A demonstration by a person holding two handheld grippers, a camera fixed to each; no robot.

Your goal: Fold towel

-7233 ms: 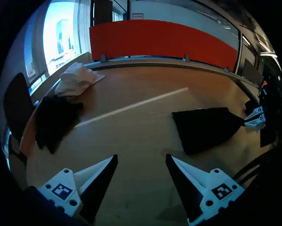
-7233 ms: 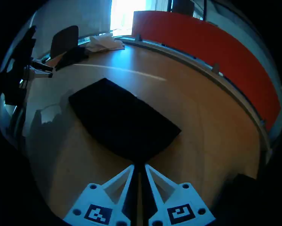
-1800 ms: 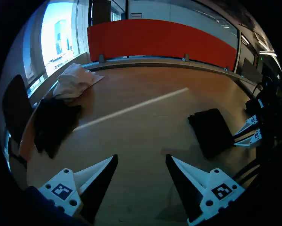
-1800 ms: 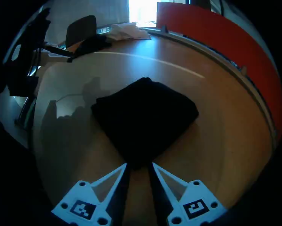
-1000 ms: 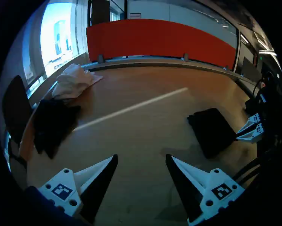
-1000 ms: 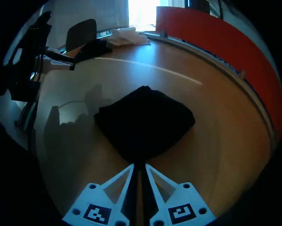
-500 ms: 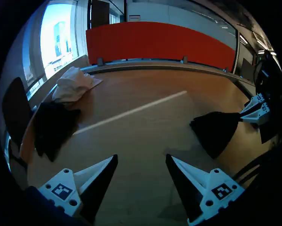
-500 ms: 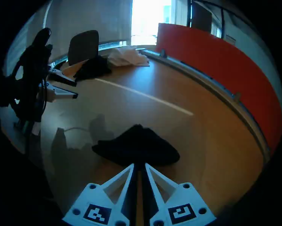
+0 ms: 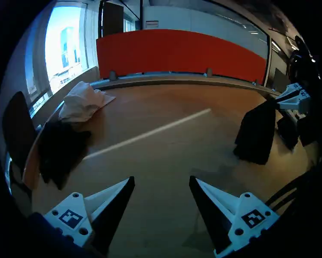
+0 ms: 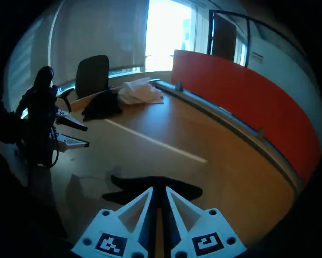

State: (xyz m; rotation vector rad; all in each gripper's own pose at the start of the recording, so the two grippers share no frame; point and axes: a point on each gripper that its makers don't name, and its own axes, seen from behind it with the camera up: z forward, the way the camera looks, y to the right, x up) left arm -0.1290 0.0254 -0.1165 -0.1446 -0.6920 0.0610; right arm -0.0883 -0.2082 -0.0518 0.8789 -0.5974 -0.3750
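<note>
The folded black towel [image 9: 255, 133] hangs in the air at the right of the left gripper view, its lower edge near the wooden table [image 9: 169, 112]. My right gripper [image 9: 290, 96] holds it by the top edge. In the right gripper view that gripper [image 10: 159, 189] is shut, and the towel [image 10: 126, 182] shows as a dark shape just past its fingertips. My left gripper [image 9: 161, 179] stands open low over the table with nothing between its fingers. It also appears at the left of the right gripper view [image 10: 72, 131], held by a dark hand [image 10: 40, 120].
A crumpled white cloth [image 9: 81, 101] and a black cloth heap [image 9: 60, 148] lie at the table's left end, beside a dark chair [image 10: 92, 73]. A red partition [image 9: 182, 49] runs along the far edge. A pale light stripe [image 9: 148, 133] crosses the tabletop.
The right gripper shut on the folded towel's near edge and lifted it off the table; it now hangs upright. The left gripper stayed open and almost still.
</note>
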